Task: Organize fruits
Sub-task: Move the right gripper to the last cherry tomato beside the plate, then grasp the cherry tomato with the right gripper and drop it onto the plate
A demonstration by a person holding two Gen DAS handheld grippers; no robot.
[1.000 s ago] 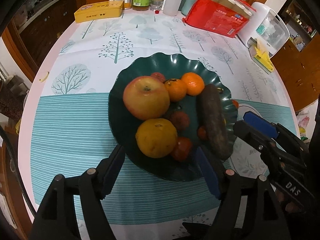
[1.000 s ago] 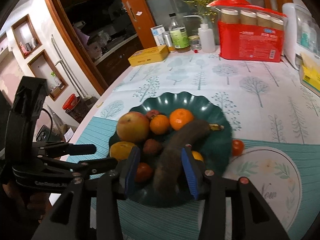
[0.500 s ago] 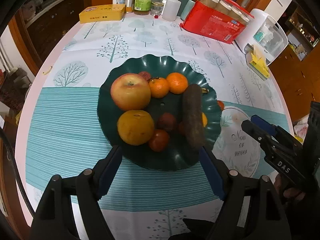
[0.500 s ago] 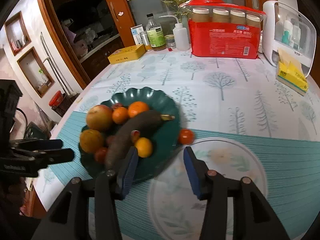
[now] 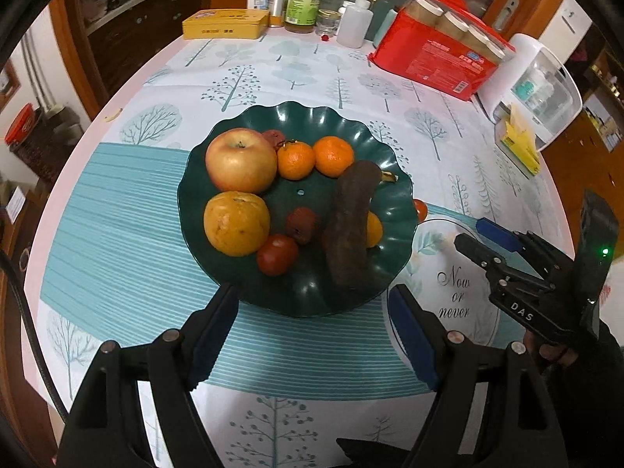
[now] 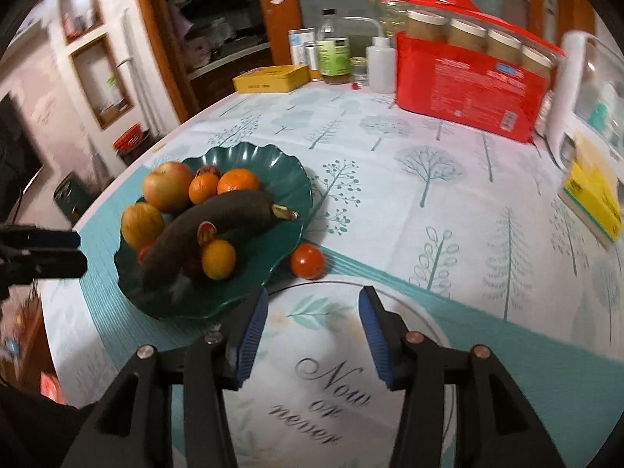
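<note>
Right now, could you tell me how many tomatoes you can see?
2. One tomato lies in the green plate, beside the big orange. The other tomato sits on the tablecloth by the plate's rim. The banana may hide more.

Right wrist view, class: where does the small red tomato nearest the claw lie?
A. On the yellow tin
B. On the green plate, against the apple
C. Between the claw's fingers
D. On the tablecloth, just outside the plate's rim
D: the tomato rests on the tablecloth beside the rim of the green plate, ahead of the open right claw.
</note>
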